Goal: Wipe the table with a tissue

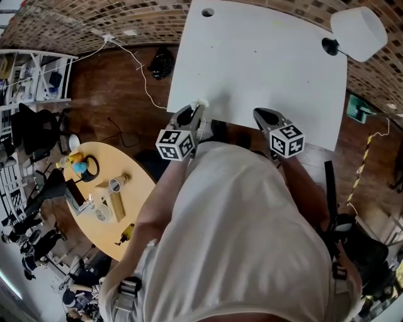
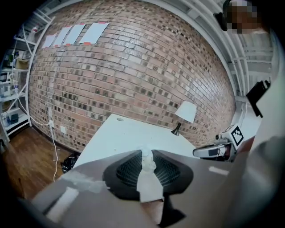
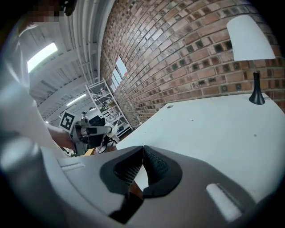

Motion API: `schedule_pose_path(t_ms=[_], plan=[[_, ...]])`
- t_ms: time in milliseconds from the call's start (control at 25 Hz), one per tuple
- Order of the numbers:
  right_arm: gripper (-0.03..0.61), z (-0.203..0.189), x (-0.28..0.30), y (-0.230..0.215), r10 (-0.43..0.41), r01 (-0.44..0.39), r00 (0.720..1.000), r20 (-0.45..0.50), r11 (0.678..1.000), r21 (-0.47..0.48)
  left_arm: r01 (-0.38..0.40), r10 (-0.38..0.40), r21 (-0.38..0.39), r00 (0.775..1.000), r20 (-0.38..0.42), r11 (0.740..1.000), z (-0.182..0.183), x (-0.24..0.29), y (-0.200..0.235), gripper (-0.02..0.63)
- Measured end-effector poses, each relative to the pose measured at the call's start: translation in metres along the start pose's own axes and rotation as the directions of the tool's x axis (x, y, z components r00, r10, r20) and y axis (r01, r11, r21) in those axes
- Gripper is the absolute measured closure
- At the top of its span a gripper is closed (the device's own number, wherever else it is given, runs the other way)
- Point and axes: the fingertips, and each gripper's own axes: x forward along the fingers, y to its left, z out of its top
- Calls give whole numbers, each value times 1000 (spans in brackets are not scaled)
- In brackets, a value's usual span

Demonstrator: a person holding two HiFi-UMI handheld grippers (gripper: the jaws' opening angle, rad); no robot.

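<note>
A white tissue is pinched upright between the jaws of my left gripper, its twisted top poking out above the tips. In the head view the left gripper sits at the near left edge of the white table, with the tissue just over that edge. My right gripper hovers at the table's near edge further right. In the right gripper view its jaws meet at the tips with nothing between them, and the table stretches ahead.
A white lamp stands at the table's far right corner, and a cable hole lies at the far left. A round wooden table with small items is to my left. A brick wall rises behind the table. A white cable crosses the floor.
</note>
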Motion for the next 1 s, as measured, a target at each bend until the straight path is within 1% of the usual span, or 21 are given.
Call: schedule_pose_path(t_ms=[120,240,360,440,640,800,1000], plan=[[569,14,17,1,2,-2,1000,-6,1000,-4,18,-18,1,1000,20,1000,16,4,16,540],[569,33,31,6,5,-5,1000,11,1000,14,4,-4,-11,999,33,1000,29,0,39,540],[569,46,43,10,-3,3,1000,25,1000,14,1,0,-31,1000,18,1000,28,-2,58,540],[569,50,52,8,-22,22,999,24,1000,8,13,-13,-44,1000,-3,999,23,2,66,540],[569,64,70,7,-80,79,996,40,997,9,90,-91,-34,995,-41,995,25,26,74,540],[569,64,70,9,-131,130,991,39,991,12,169,-172,-50,982,-74,984,26,42,74,541],[569,58,71,10,-203,202,978,38,979,43,195,-199,-52,973,-118,980,23,49,95,541]])
